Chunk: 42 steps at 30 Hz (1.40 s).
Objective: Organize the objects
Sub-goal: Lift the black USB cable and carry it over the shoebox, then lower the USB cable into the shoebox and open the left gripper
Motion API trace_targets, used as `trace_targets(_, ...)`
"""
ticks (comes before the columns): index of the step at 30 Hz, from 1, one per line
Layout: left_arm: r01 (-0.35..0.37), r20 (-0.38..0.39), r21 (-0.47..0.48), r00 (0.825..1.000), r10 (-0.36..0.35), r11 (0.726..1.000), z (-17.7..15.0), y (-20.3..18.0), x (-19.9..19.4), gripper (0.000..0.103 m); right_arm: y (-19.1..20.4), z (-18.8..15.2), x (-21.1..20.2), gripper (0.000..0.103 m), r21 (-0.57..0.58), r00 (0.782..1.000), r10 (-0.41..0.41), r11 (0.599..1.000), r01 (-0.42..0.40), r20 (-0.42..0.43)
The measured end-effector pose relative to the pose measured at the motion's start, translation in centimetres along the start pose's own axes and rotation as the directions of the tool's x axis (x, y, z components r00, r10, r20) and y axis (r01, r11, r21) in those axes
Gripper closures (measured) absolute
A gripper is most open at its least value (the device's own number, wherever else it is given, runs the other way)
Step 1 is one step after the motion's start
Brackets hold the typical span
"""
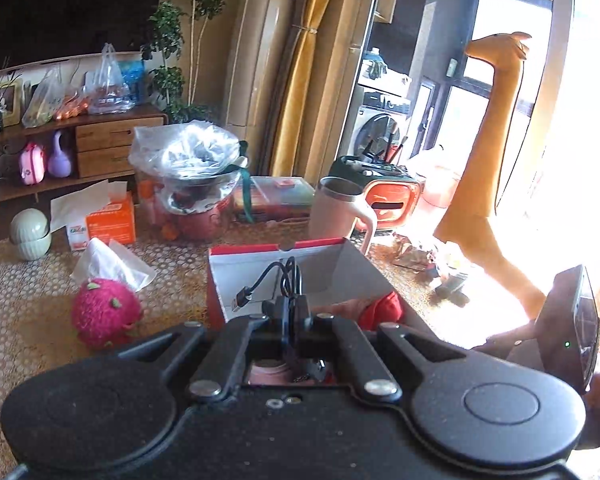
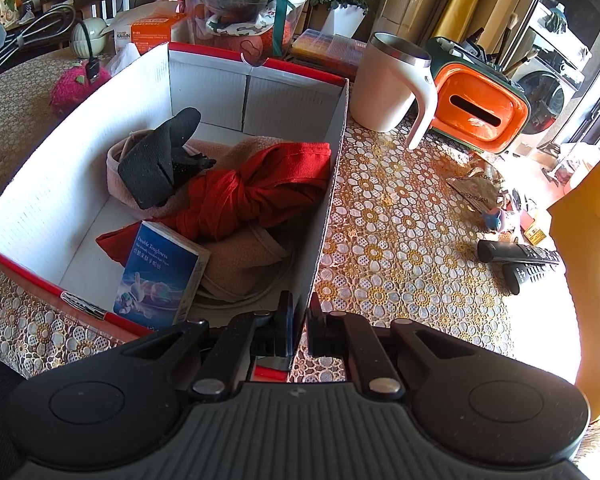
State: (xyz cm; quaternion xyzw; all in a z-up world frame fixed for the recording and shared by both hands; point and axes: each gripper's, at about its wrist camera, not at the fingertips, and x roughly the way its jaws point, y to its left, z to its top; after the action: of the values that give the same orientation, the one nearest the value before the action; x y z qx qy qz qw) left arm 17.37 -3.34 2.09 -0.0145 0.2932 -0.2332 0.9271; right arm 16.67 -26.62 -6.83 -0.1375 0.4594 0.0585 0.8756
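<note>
A red-rimmed white cardboard box [image 2: 256, 92] stands open on the patterned table. Inside lie a knotted red cloth [image 2: 256, 192], a black glove-like item [image 2: 160, 160], a blue packet [image 2: 160, 268] and beige fabric [image 2: 240, 256]. My right gripper [image 2: 300, 308] is shut on the box's right wall near its front corner. My left gripper [image 1: 290, 314] is above the box [image 1: 260, 268], shut on a black USB cable [image 1: 284, 276] that loops up from its fingers. The cable's plug [image 1: 242, 300] sticks out to the left. In the right wrist view that plug [image 2: 93, 68] hangs over the box's far left.
A beige mug [image 2: 384, 84] and an orange case [image 2: 480, 108] stand right of the box, with two black remotes [image 2: 520, 258] nearer. A pink plush [image 1: 104, 312], tissue box [image 1: 108, 220] and plastic-covered bowls [image 1: 188, 156] sit left and behind. An orange giraffe figure [image 1: 488, 140] stands at the right.
</note>
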Motion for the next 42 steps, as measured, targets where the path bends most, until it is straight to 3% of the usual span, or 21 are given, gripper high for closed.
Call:
trace_targets(10,0.067,-0.051,0.089,0.997,-0.063,0.994,0.9,-5.3,5.4,0.103,0.1,0.1,-0.1,0.095,-0.003,1.000,-0.001,1.000,0.001,-0.001)
trace_targets(18,0.057,-0.124,0.136,0.991,-0.041,0.989,0.1,-7.5,10.0,0.103,0.1,0.2,0.0,0.095,-0.004,1.000,0.009,1.000,-0.009,0.003)
trace_targets(30,0.002,-0.255,0.125,0.966,0.031,0.992,-1.1,-6.8,15.8,0.103,-0.4,0.1,-0.1,0.095,0.003,0.999,0.046,0.999,-0.046,-0.003)
trace_targets(42,0.020,-0.321,0.054,0.947,-0.001,0.998,-1.0,-6.1,17.7,0.102,-0.7,0.1,-0.1,0.094,-0.005,0.997,0.075,0.997,-0.076,-0.026)
